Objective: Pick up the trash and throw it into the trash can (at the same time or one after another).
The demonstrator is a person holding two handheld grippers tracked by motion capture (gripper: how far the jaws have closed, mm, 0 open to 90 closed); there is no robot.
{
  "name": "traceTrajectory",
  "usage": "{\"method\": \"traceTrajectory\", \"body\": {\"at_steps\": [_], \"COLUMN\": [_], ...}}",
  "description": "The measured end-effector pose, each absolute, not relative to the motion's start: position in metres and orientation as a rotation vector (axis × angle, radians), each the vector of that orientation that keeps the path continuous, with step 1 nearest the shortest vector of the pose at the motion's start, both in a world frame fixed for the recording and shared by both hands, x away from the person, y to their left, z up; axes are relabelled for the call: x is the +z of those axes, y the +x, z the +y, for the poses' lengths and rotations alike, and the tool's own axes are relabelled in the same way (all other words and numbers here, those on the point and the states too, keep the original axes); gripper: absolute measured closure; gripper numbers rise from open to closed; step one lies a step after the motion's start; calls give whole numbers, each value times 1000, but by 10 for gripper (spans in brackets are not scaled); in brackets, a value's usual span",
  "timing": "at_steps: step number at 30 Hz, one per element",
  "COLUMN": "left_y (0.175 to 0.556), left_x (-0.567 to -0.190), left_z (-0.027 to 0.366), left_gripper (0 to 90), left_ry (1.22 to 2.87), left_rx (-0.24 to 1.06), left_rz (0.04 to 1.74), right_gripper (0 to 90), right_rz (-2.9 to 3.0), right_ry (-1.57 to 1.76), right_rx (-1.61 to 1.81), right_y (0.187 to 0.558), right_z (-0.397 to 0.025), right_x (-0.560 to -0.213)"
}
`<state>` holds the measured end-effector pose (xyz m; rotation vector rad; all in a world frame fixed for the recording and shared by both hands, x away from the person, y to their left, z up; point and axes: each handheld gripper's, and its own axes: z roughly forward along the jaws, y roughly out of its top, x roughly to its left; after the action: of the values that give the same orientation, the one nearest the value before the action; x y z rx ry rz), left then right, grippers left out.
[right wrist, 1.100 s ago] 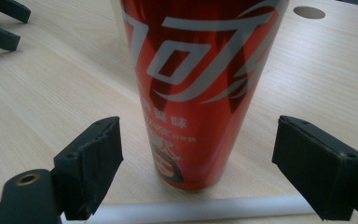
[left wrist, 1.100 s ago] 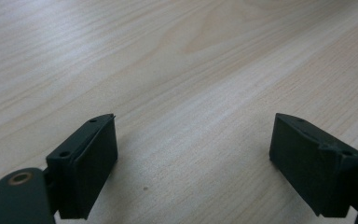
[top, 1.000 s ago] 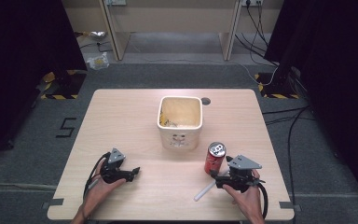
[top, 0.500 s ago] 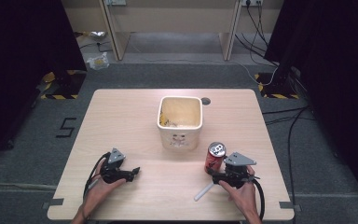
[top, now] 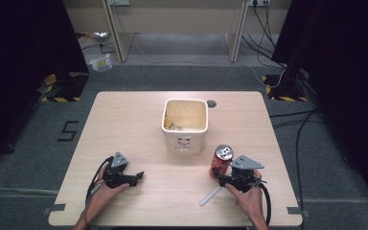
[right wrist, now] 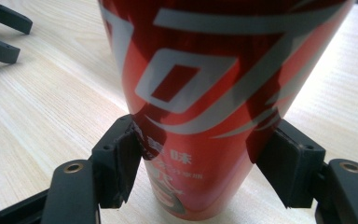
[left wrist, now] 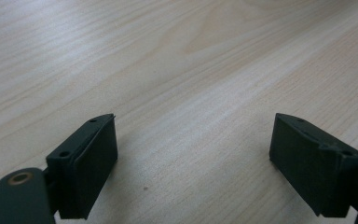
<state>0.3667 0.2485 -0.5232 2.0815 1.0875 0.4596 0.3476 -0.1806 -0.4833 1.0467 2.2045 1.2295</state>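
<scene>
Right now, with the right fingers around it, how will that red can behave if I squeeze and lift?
The red can is round and glossy, so it may slip or twist between the flat fingers. Its top looks opened in the high view, so it is probably light, dents easily, and may spill if tilted.

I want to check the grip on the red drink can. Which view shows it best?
The right gripper view: the red drink can stands upright between the right tongs, each jaw at its side, though full contact is unclear. The high view shows it small, from above.

Can (top: 223, 159) stands right of tub (top: 185, 125) — stick (top: 211, 196) lies before it.
</scene>
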Motion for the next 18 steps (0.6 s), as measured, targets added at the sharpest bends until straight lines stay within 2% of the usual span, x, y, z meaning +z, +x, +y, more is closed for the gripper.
{"method": "traceTrajectory", "body": {"at_steps": [18], "left_y": [367], "left_x": [-523], "left_z": [249], "left_gripper": [143], "left_ry": [2081], "left_rx": [460], "left_rz": [1088], "right_gripper": [338], "right_rz": [2165], "right_ry": [989], "right_rx": [1212], "right_y": [347], "right_z": [-175], "right_x": [-437]}}
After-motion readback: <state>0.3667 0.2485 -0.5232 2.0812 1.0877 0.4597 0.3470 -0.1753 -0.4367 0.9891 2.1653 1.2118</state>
